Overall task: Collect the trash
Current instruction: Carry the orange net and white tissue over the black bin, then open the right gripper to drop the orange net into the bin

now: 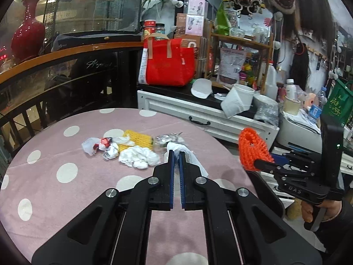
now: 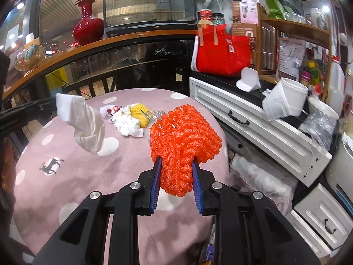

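Observation:
My left gripper [image 1: 176, 152] is shut on a thin white tissue [image 1: 184, 149], lifted off the round pink dotted table [image 1: 66, 145]; from the right wrist the tissue [image 2: 86, 121] hangs limp at the left. An orange foam net [image 2: 184, 139] bulges between the blue pads of my right gripper [image 2: 176, 165], which is shut on it. The left wrist shows that gripper [image 1: 258, 161] and net [image 1: 253, 149] past the table's right edge, with a hand under it. A small pile stays on the table: yellow foam net [image 1: 139, 139], crumpled white tissues [image 1: 139, 157], wrappers [image 1: 106, 146], clear plastic [image 1: 165, 140].
A white drawer cabinet [image 1: 198, 112] stands right of the table, carrying a red bag [image 1: 168, 65], a paper roll [image 1: 238, 100] and bottles. A curved wooden rail [image 1: 66, 54] with a red vase [image 1: 27, 31] runs behind. Cloth bundles [image 2: 260, 176] lie on the floor below the cabinet.

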### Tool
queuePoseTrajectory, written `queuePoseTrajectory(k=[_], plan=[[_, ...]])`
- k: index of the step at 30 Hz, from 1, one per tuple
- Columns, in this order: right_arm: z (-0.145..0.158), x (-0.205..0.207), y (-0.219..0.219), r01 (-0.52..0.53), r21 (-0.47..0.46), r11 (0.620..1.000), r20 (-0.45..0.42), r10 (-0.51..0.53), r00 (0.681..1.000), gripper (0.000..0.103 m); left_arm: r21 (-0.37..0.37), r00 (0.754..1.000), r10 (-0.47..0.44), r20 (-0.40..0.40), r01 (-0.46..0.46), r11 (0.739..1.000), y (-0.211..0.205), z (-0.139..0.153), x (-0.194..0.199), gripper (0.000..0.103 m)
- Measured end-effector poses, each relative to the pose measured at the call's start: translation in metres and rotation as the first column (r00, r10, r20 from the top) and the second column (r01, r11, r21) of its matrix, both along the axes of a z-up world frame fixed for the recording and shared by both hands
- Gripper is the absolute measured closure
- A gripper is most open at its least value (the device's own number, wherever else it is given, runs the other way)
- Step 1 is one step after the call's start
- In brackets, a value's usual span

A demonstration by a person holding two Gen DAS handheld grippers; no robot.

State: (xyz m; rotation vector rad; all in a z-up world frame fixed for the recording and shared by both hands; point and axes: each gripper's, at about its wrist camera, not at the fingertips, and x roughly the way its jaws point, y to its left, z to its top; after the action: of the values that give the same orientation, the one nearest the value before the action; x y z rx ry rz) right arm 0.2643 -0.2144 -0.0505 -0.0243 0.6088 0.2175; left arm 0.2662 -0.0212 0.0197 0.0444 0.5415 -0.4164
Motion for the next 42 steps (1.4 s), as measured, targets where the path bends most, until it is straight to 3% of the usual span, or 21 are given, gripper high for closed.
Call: queuePoseTrajectory(k=[7,16,23,34,42], plan=[[-0.008,-0.027,-0.03,0.067,-0.001,0.998,-0.018,-0.067,0.998,0.077,-0.017,0.997,-0.082,0.005,0.082,0.996,-0.038,0.002,-0.023,0.099],[-0.038,-0.058,-0.078,0.169,-0.008,0.986,-0.103,-0.169,0.98,0.077,-0.034,0.981,-0.192,0.001,0.192,0.981,-0.094,0.003,-0.045,0.099],[-0.087,-0.059,-0.109,0.244,-0.011,0.97,-0.233,-0.24,0.942,0.077,-0.029,0.966,-0.259,-0.003,0.258,0.966,-0.138,0.003,-0.052,0.099],[-0.165,-0.049,-0.132,0.316,-0.012,0.949,-0.394,-0.295,0.87,0.073,-0.015,0.943,-0.323,-0.08,0.323,0.946,-0.193,-0.024,-0.051,0.099],[-0.198,-0.049,-0.142,0.352,-0.01,0.936,-0.454,-0.318,0.832,0.046,0.011,0.927,-0.349,-0.139,0.354,0.935,-0.224,-0.053,-0.046,0.099]])
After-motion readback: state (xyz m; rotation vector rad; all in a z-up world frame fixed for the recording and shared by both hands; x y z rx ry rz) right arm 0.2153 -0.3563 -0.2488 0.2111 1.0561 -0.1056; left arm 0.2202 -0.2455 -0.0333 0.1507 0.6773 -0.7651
